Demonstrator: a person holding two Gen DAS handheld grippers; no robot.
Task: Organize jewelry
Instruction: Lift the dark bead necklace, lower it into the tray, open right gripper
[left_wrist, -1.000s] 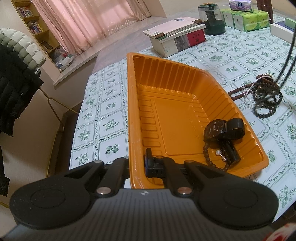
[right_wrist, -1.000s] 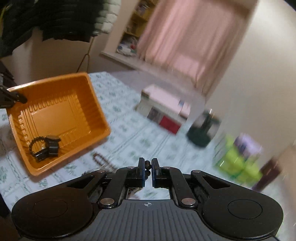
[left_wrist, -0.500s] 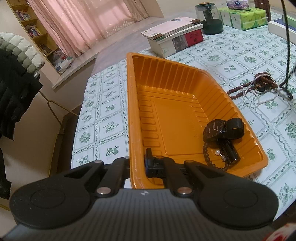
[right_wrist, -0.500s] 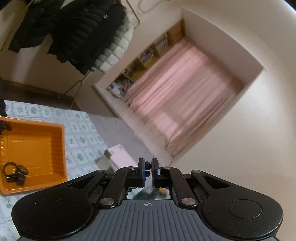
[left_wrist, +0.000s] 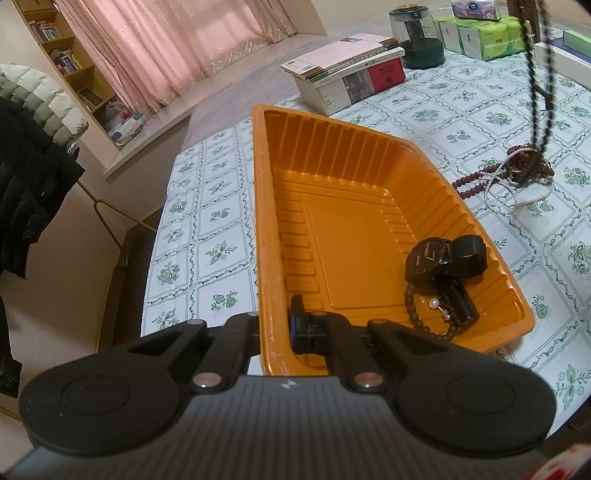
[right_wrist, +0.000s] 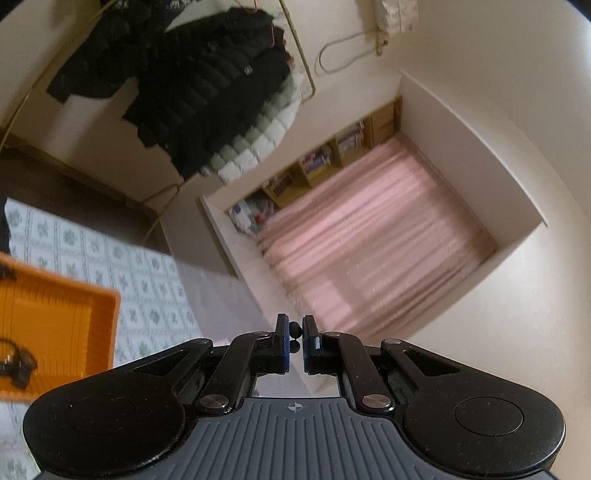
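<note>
Currently, step in hand: a dark bead strand (left_wrist: 535, 74) is judged to be on its way from the table pile to the orange tray (left_wrist: 354, 155).
Left gripper (left_wrist: 275, 328): its jaws are pressed onto the tray's near left rim, one finger outside the wall, one inside.
Right gripper (right_wrist: 294, 334): its jaws are pinched on dark beads, two of them seen between the pads; the strand hangs from the top right of the left wrist view down to the pile.
Tray contents: a black watch (left_wrist: 441, 256) and a brown bead bracelet (left_wrist: 417, 314) with small pearls are seen in the near right corner.
Pile: red-brown beads (left_wrist: 476, 181) and a thin pearl chain (left_wrist: 517, 197) lie tangled on the tablecloth (left_wrist: 214, 221), right of the tray, just beside its far corner.
Risk, snagging: the strand's lower end is seen meeting the pile, so the other pieces could be dragged up or scattered.
Risk, slipping: little is gripped, so the beads could slide out.
Risk, tipping: the clamped tray could be tilted and the watch shifted.
</note>
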